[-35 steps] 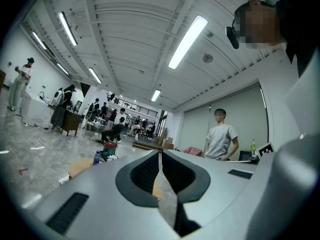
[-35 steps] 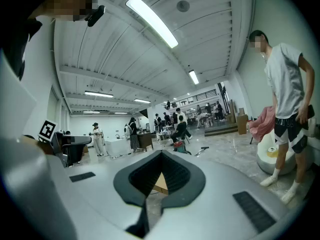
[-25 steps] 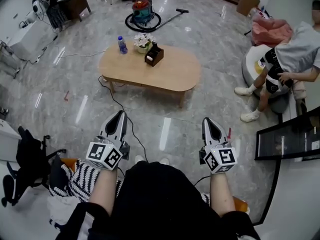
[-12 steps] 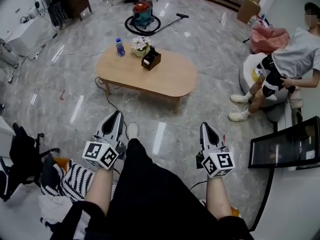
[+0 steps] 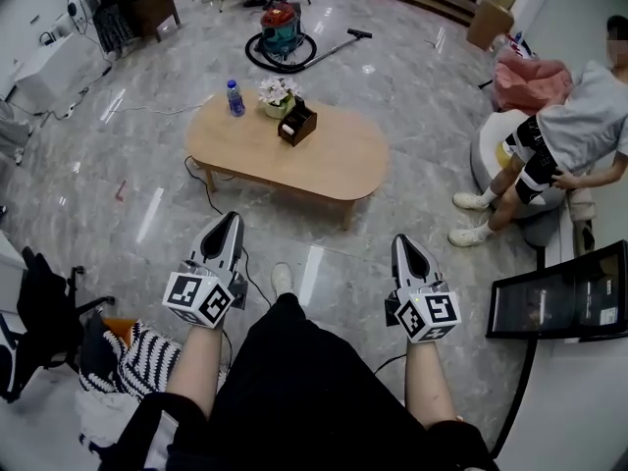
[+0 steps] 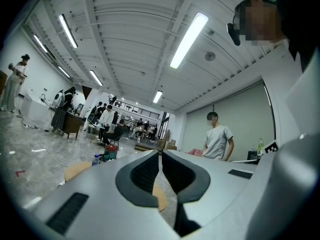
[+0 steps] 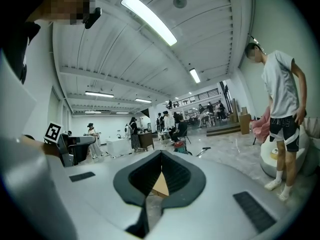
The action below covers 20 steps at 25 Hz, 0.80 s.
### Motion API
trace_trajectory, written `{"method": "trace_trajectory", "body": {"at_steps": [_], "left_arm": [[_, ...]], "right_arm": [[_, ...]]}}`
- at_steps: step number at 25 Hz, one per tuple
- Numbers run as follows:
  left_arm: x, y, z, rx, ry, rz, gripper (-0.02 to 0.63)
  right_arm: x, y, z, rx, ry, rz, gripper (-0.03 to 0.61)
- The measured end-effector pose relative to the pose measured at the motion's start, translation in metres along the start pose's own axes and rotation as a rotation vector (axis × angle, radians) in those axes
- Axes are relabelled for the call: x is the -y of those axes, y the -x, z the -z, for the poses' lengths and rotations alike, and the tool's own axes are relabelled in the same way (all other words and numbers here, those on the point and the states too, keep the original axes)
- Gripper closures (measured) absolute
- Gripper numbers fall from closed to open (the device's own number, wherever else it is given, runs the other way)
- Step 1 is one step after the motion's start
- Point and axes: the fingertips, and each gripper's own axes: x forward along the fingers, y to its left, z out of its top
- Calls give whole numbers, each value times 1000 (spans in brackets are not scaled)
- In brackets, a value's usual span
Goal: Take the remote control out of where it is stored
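Both grippers are held side by side over the glossy floor (image 5: 118,204), on the near side of the oval wooden bench (image 5: 334,155) and well apart from it. The left gripper (image 5: 234,220) has its jaws pressed together with nothing between them, and the right gripper (image 5: 403,240) is likewise closed and empty; both point towards the bench. At the bench's far left part stand a water bottle (image 5: 235,97), a pot of flowers (image 5: 276,92) and, just beside the pot, a dark box (image 5: 297,123). The remote control itself is too small to make out; if it shows anywhere, it is in that box. Beyond the bench lies a vacuum cleaner (image 5: 280,25). At the right a person (image 5: 579,130) sits.
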Motion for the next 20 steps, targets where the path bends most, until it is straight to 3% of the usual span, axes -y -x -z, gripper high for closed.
{"method": "trace_trajectory", "body": {"at_steps": [20], "left_arm": [[-122,-144,-21,-19,35,-8,586]], "right_arm": [[39,-182,-24,-78,5,49,571]]}}
